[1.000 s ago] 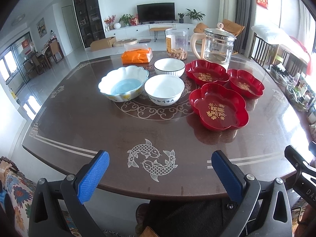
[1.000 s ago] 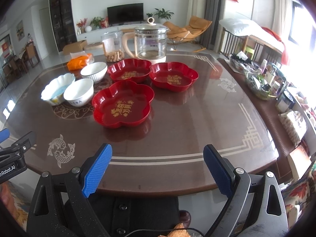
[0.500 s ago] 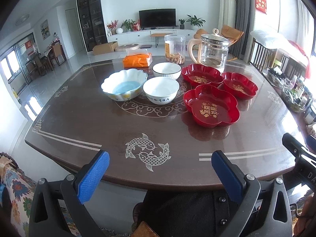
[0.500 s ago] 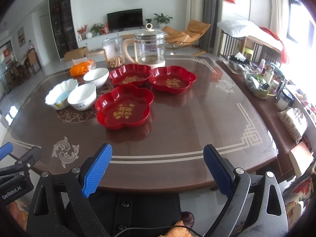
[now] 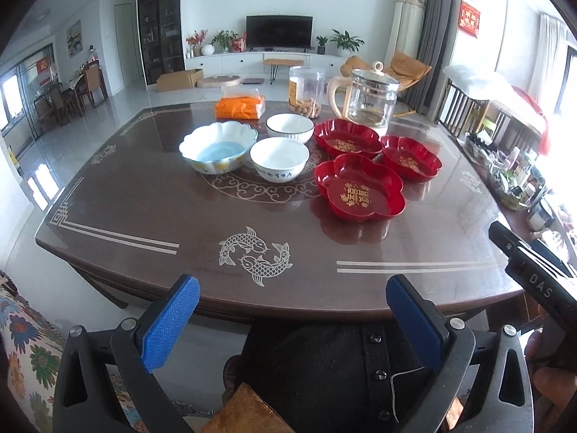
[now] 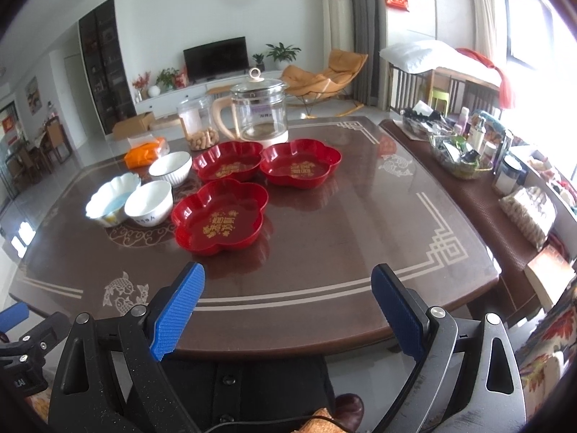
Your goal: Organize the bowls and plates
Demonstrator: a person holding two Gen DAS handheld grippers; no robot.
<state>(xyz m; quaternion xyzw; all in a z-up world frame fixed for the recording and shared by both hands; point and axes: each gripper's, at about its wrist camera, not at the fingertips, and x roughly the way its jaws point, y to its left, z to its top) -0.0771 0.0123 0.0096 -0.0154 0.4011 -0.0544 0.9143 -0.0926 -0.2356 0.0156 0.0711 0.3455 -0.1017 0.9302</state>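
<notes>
Both grippers hang off the near edge of the dark wooden table (image 5: 151,198), jaws spread wide and empty. Ahead of the left gripper (image 5: 293,312), well beyond its blue pads, stand three bowls close together: a scalloped white bowl with a pale blue inside (image 5: 217,147) to the left, a plain white bowl with small dark lettering (image 5: 279,158) just beside it, and a white ribbed bowl with a dark rim (image 5: 290,128) behind them. Ahead of the right gripper (image 6: 287,302) lie three glossy red flower-shaped plates with gold characters: the nearest plate (image 6: 220,216) straight ahead of its left finger, the two farther plates (image 6: 228,160) (image 6: 300,163) side by side behind it, rims nearly touching. A glass kettle (image 6: 258,112) stands behind them.
</notes>
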